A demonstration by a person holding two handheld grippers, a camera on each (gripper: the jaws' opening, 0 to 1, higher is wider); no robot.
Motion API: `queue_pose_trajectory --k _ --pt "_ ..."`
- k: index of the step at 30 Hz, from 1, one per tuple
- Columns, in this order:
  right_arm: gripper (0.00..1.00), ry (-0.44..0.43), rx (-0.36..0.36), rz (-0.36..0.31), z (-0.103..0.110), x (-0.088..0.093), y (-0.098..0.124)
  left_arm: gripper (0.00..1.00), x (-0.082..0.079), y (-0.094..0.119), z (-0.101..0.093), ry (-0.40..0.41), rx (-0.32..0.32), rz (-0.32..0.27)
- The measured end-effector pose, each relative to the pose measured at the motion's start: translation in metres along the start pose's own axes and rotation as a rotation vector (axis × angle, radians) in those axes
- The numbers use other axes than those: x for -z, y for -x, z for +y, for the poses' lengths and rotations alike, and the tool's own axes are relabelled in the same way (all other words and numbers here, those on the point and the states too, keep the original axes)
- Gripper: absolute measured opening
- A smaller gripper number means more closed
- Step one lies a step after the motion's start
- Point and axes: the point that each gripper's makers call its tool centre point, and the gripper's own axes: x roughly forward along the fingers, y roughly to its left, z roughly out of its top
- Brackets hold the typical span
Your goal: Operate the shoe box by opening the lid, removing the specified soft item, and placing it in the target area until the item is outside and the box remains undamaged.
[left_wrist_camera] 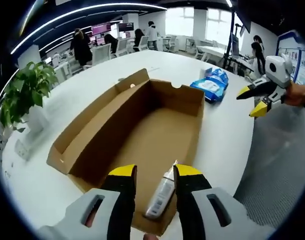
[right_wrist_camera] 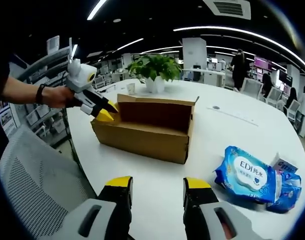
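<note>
Brown cardboard shoe box (left_wrist_camera: 142, 125) lid open | left gripper (left_wrist_camera: 155, 172) pinching small packet (left_wrist_camera: 160, 196) | right gripper (right_wrist_camera: 156, 182) spread

Counts: 1 open cardboard shoe box (left_wrist_camera: 142, 127) on the white desk (left_wrist_camera: 227, 135). 1 small white packet (left_wrist_camera: 161, 196) standing at the shoe box's near wall. 1 blue wet-wipes pack (right_wrist_camera: 250, 177) on the desk beside the shoe box, 1 more blue pack (right_wrist_camera: 288, 186) partly under it. 1 potted plant (right_wrist_camera: 155, 67) behind the shoe box. 2 tools: left tool (left_wrist_camera: 155, 175), right tool (right_wrist_camera: 157, 187). 1 grey mesh chair (right_wrist_camera: 32, 180) at the desk edge.
</note>
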Motion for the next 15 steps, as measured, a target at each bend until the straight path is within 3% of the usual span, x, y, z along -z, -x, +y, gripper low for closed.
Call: queue_pose_trajectory --k 8,15 --pt "0.37 -0.021 0.02 -0.001 -0.001 0.002 0.003 0.36 0.001 -0.01 0.013 -0.086 0.056 0.062" --pt "0.37 -0.037 0.036 0.001 -0.004 0.005 0.006 0.4 0.01 -0.024 0.009 -0.111 0.179 0.137"
